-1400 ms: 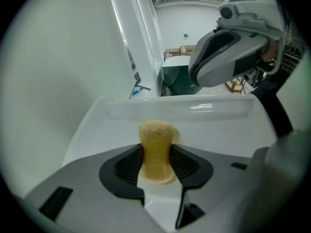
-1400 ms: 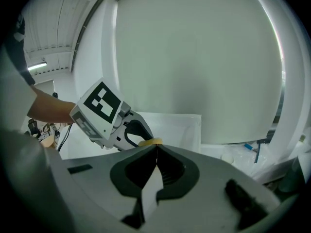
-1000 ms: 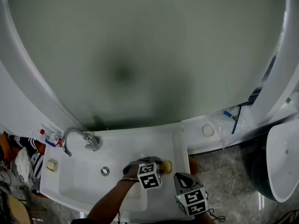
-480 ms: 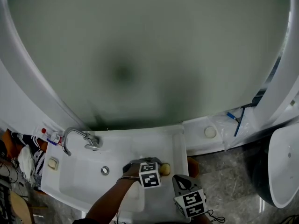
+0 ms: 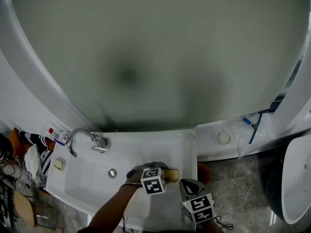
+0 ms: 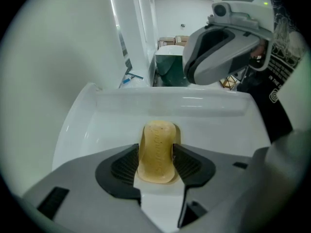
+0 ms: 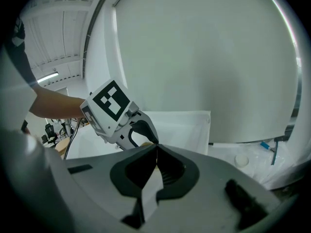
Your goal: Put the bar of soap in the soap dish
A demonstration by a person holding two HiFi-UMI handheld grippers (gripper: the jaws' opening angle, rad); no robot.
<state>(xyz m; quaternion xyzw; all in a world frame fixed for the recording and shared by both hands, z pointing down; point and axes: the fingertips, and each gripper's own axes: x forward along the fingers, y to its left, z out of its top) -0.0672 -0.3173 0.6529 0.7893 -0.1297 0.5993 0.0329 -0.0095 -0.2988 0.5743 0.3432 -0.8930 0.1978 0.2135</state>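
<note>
The bar of soap [image 6: 158, 132], one only, lies on the sink [image 6: 218, 125] between the left hand-held gripper's [image 6: 156, 148] spread jaws, which have just been opening. The second, right hand-held gripper [image 7: 156, 148] is pressed together, empty. What lies directly under the soap is hard to make out.

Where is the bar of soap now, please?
In the left gripper view, the bar of soap rests on the sink's right rim between the left gripper's just-opened jaws.
</note>
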